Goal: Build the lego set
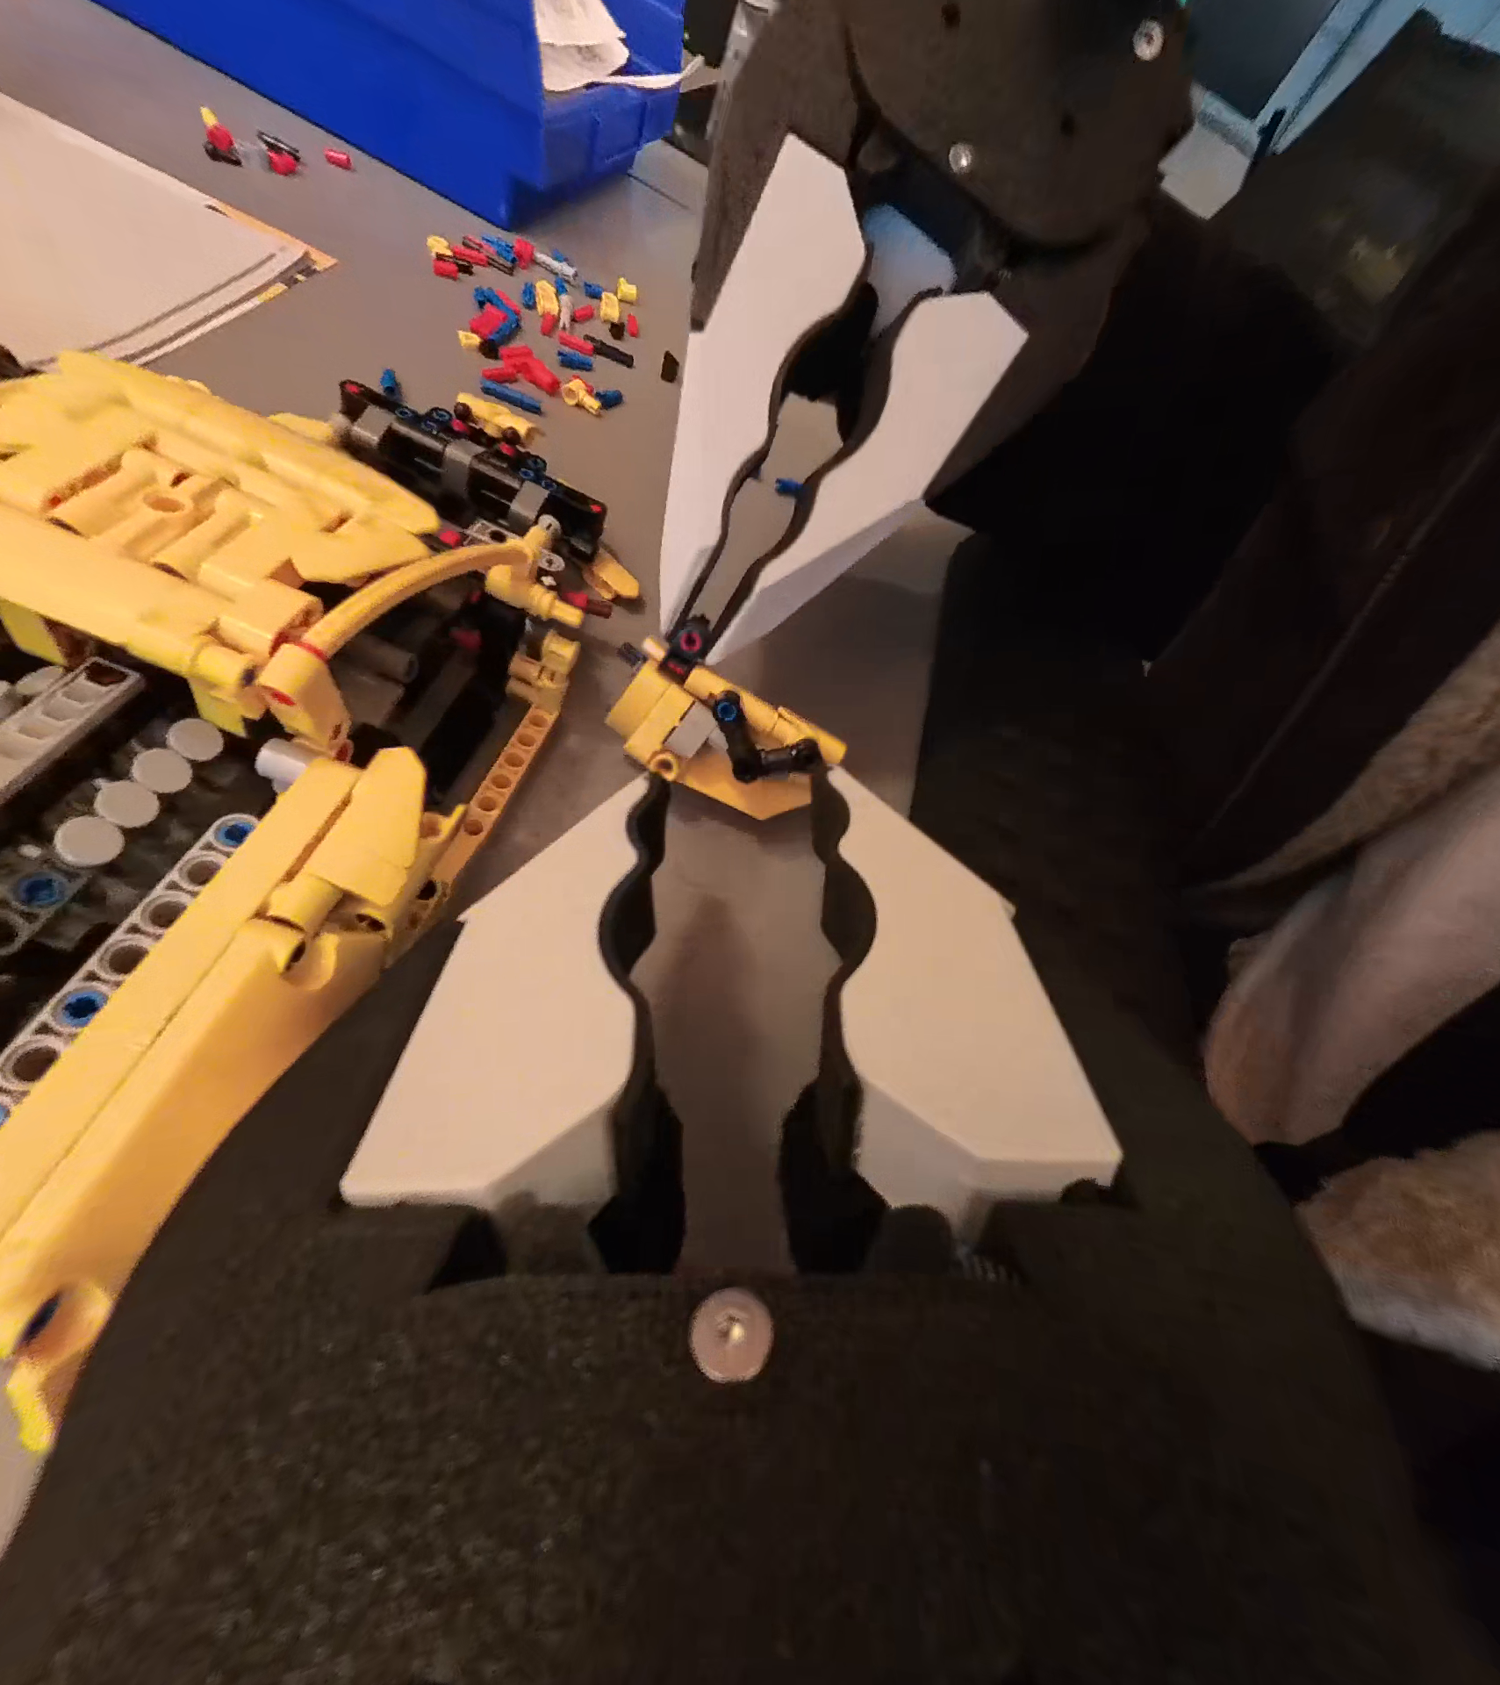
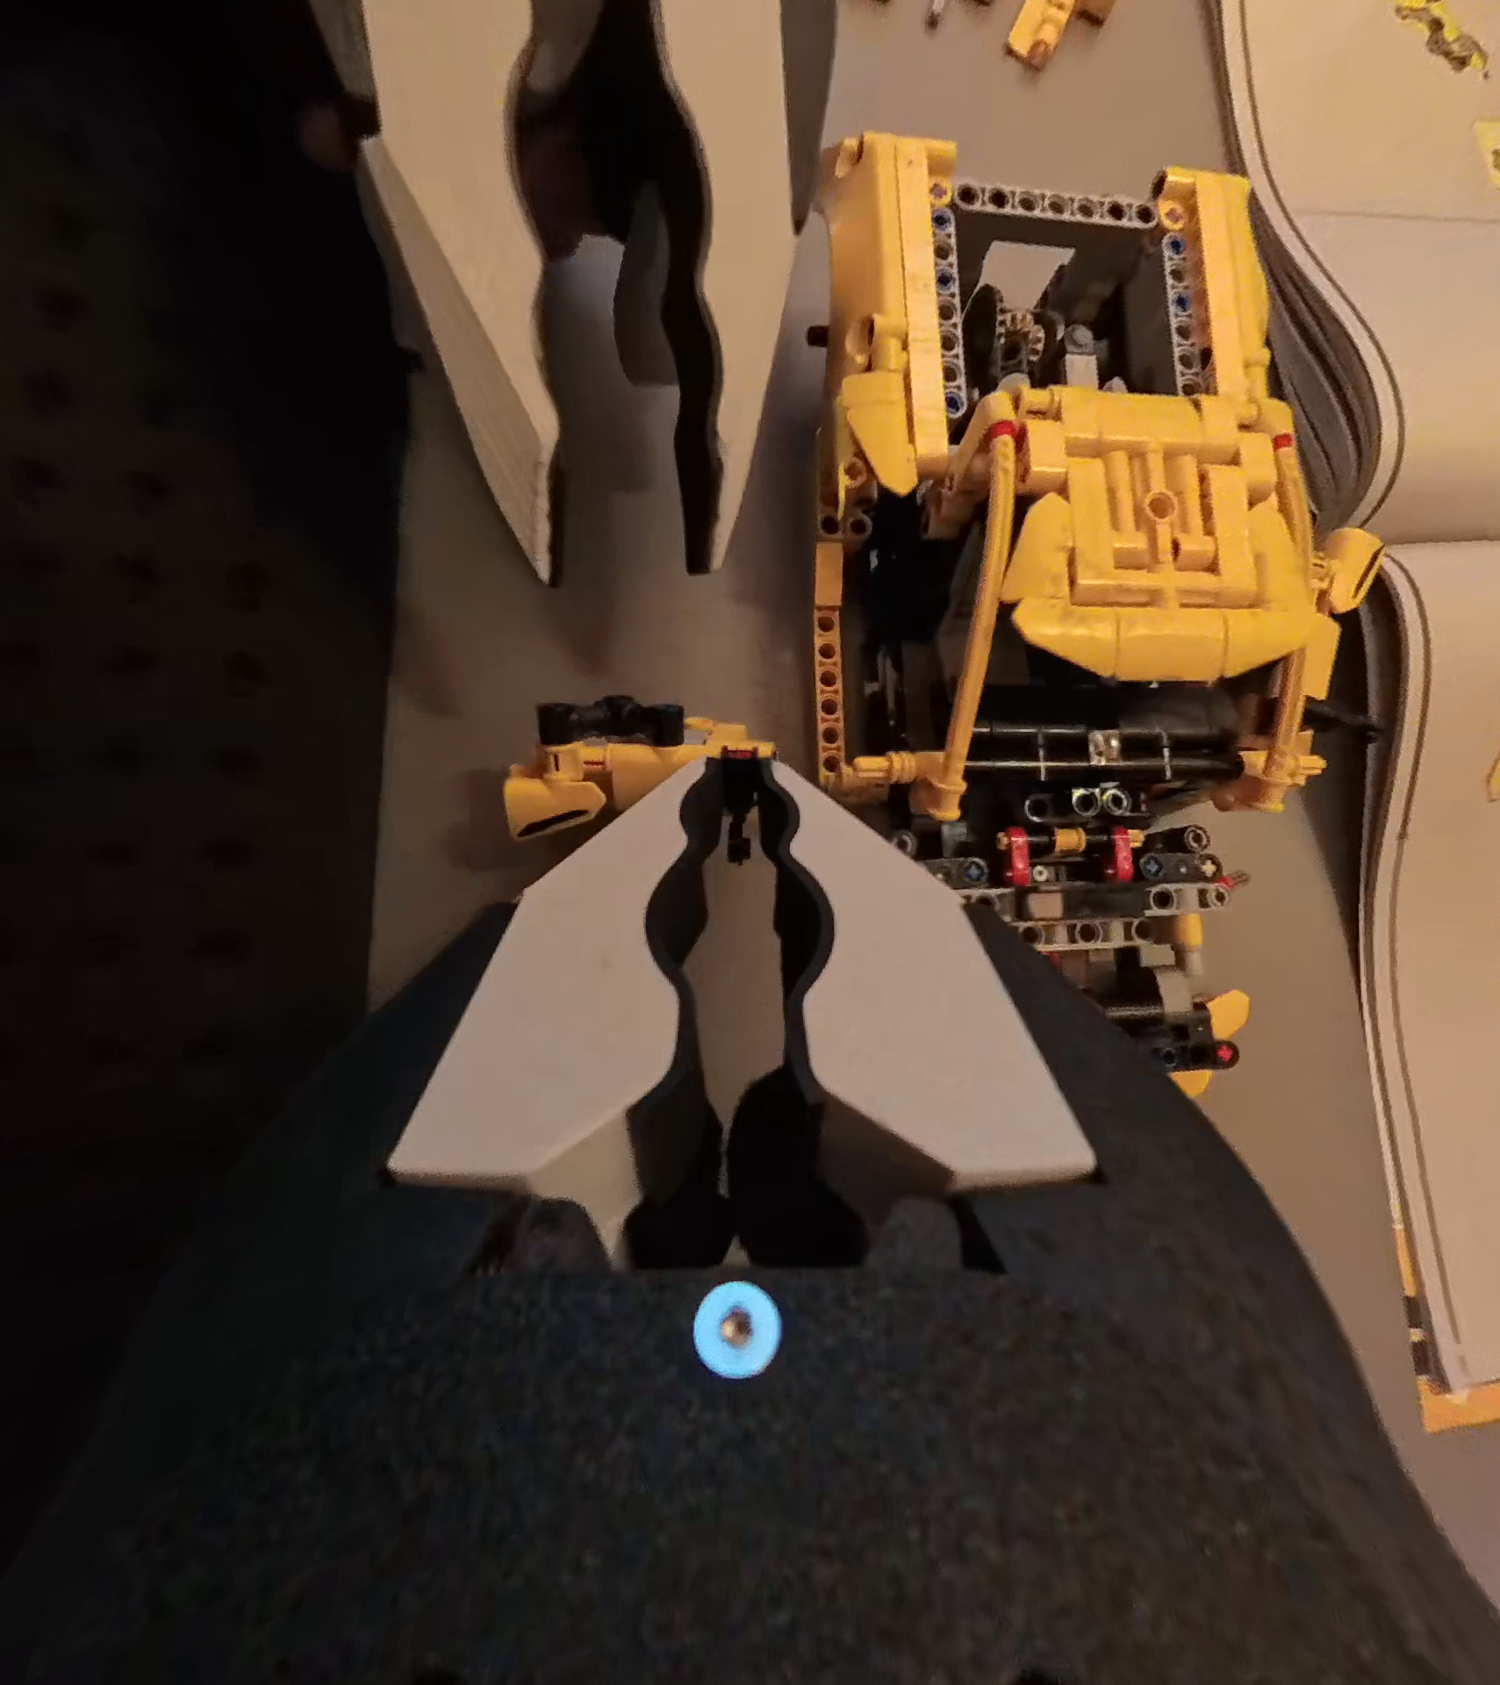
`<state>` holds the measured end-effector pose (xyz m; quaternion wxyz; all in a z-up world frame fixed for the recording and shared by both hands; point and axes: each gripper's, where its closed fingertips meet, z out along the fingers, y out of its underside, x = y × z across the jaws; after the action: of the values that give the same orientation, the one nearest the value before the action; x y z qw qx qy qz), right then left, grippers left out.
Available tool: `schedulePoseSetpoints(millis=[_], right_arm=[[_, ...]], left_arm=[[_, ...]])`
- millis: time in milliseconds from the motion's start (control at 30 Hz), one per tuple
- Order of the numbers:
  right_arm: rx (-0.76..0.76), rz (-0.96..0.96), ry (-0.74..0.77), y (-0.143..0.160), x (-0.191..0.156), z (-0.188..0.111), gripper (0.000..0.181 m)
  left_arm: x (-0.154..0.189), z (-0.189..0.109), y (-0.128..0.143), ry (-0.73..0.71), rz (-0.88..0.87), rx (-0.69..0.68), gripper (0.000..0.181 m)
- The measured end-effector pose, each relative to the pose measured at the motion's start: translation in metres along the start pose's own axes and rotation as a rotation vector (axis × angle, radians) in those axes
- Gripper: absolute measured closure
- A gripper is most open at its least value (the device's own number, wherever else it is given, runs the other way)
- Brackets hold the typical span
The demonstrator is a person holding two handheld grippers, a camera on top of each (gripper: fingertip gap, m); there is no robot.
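Observation:
A small yellow sub-assembly [image 1: 682,711] with black connectors lies on the grey table near its edge. It also shows in the right wrist view [image 2: 591,775]. My right gripper [image 2: 737,761] comes down from above and is shut on a small black-and-red connector [image 1: 689,641] at the top of the sub-assembly. My left gripper [image 1: 741,780] is open. Its tips sit just short of the sub-assembly, one to each side, and I cannot see them touching it. The large yellow Lego model [image 1: 180,547] stands just left of it and is also in the right wrist view [image 2: 1092,547].
Several loose red, blue and yellow pieces [image 1: 536,319] lie behind the model. An open instruction booklet [image 2: 1457,456] lies beside the model. A blue bin [image 1: 454,91] stands at the back. The table edge [image 1: 928,729] runs close by, with dark floor and a furry seat [image 1: 1412,912] beyond. The gap from one gripper's tips to the other's is roughly 5 centimetres.

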<state>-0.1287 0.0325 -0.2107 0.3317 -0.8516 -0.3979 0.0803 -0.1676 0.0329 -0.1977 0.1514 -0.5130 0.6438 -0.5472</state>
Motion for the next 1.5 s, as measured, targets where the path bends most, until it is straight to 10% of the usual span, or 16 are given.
schedulePoseSetpoints(millis=[433, 700, 933, 1500], right_arm=[[0.096, -0.002, -0.044, -0.017, -0.005, -0.01, 0.175], [0.684, 0.248, -0.231, -0.067, -0.024, -0.057, 0.175], [0.898, 0.343, -0.269, -0.08, -0.034, -0.061, 0.175], [0.901, 0.345, -0.326, -0.089, -0.045, -0.052, 0.174]], left_arm=[[0.005, -0.002, -0.017, 0.064, 0.013, 0.085, 0.149], [0.013, -0.021, -0.048, 0.179, -0.01, 0.268, 0.136], [0.054, -0.042, -0.056, 0.396, -0.005, 0.338, 0.136], [0.065, -0.039, -0.039, 0.352, 0.147, 0.255, 0.155]])
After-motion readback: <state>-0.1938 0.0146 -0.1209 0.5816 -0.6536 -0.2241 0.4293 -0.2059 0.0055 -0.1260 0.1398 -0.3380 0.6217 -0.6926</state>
